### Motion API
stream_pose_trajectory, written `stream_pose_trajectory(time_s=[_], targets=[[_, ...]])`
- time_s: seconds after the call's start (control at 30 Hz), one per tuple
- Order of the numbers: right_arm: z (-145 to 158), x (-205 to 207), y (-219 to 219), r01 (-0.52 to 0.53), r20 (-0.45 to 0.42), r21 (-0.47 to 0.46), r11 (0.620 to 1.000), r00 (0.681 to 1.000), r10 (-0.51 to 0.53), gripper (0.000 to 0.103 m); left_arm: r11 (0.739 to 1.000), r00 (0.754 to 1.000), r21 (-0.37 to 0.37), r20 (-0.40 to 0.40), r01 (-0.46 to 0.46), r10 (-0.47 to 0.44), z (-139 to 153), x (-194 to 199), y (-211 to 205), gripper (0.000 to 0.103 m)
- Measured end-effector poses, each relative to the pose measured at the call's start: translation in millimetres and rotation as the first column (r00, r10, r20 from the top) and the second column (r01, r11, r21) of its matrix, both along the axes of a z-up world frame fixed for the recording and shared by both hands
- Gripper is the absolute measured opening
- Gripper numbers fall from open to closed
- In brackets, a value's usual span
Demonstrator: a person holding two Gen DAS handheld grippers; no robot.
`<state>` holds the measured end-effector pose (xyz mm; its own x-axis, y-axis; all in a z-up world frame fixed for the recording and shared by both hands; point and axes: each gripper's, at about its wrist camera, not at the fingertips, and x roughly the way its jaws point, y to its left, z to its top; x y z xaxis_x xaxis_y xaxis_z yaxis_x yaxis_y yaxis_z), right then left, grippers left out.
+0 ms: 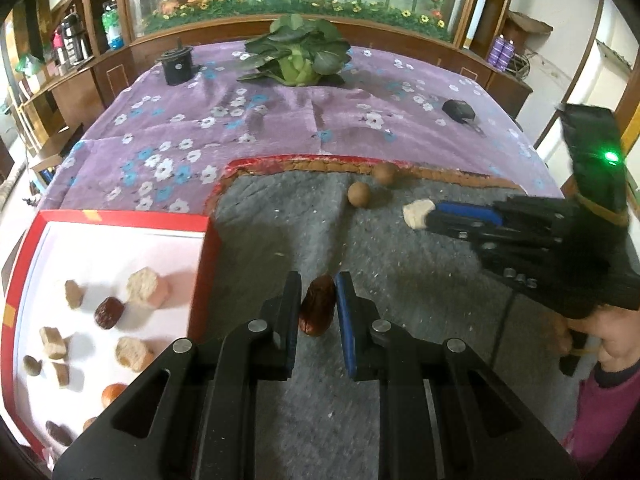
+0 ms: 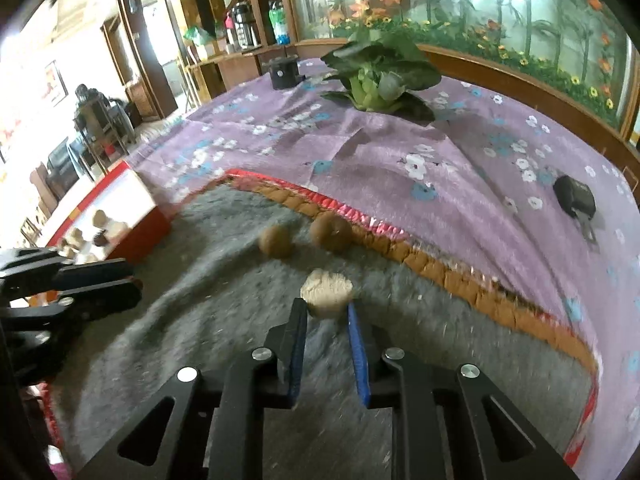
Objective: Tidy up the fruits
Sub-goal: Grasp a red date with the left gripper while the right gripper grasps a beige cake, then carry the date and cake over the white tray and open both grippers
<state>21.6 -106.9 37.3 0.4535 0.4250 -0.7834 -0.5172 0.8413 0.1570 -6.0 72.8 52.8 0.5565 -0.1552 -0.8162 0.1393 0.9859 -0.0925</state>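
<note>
On the grey felt mat (image 1: pixel 400 280), left gripper (image 1: pixel 318 304) has its jaws narrowed around a dark red wrinkled jujube (image 1: pixel 317 307), fruit pinched between the pads. Right gripper (image 2: pixel 327 310) clamps a pale beige cut fruit chunk (image 2: pixel 326 292) at its fingertips, just above the mat. Two round brown longans (image 2: pixel 276 241) sit near each other by the mat's orange-red edge. Red-rimmed white box (image 1: pixel 120 220) to the left holds more chunks and jujubes. Leafy green cabbage (image 1: pixel 298 54) sits far back on the purple floral cloth (image 1: pixel 240 128).
</note>
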Motion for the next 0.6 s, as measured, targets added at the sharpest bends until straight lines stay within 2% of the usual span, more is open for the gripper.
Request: stream_pose_trajectory(time_s=[0.1, 0.17, 0.23, 0.3, 0.33, 0.43, 0.5, 0.53, 0.57, 0.6], targets=[[4.2, -11.1, 0.1, -0.010, 0.002, 0.001, 1.000, 1.000, 0.010, 0.012, 1.000, 1.000, -0.001, 0.012, 0.000, 0.000, 4.0, -7.2, 4.0, 0.017], [3.8, -12.6, -1.6, 0.030, 0.021, -0.022, 0.999, 0.999, -0.030, 0.012, 1.000, 1.000, 0.001, 0.015, -0.009, 0.009, 5.4, -11.1, 7.1, 0.017], [1.6, -11.5, -5.2, 0.045, 0.000, 0.010, 0.999, 0.999, -0.045, 0.018, 1.000, 1.000, -0.005, 0.022, -0.013, 0.013, 8.0, -16.0, 10.3, 0.017], [-0.2, -12.8, -4.2, 0.052, -0.010, 0.016, 0.999, 0.999, -0.052, 0.042, 1.000, 0.999, -0.008, 0.035, -0.008, 0.008, 11.5, -22.2, 12.9, 0.017], [0.0, -13.8, -1.7, 0.048, 0.002, 0.008, 0.999, 0.999, -0.048, 0.046, 1.000, 0.999, -0.009, 0.039, -0.005, 0.006, 12.5, -24.4, 13.9, 0.017], [-3.5, -12.6, 11.8, 0.038, 0.055, -0.067, 0.997, 0.998, -0.034, 0.047, 1.000, 0.999, -0.011, 0.049, 0.000, 0.000, 15.4, -31.9, 17.0, 0.017], [-14.2, -7.3, 20.7, 0.024, 0.033, -0.111, 0.994, 0.999, -0.020, 0.046, 1.000, 0.998, -0.013, 0.056, 0.010, -0.009, 17.7, -37.8, 18.8, 0.017], [-19.3, -6.1, 22.1, 0.021, 0.013, -0.124, 0.992, 1.000, -0.019, 0.041, 1.000, 0.998, -0.013, 0.063, 0.018, -0.017, 19.7, -42.0, 19.6, 0.017], [-19.8, -7.5, 23.3, 0.025, 0.030, -0.132, 0.991, 0.999, -0.022, 0.036, 1.000, 0.997, -0.012, 0.070, 0.022, -0.021, 21.7, -45.8, 21.1, 0.017], [-18.4, -9.9, 24.5, 0.023, 0.037, -0.139, 0.990, 0.999, -0.018, 0.027, 1.000, 0.997, -0.010, 0.077, 0.024, -0.023, 23.8, -50.0, 23.6, 0.017]])
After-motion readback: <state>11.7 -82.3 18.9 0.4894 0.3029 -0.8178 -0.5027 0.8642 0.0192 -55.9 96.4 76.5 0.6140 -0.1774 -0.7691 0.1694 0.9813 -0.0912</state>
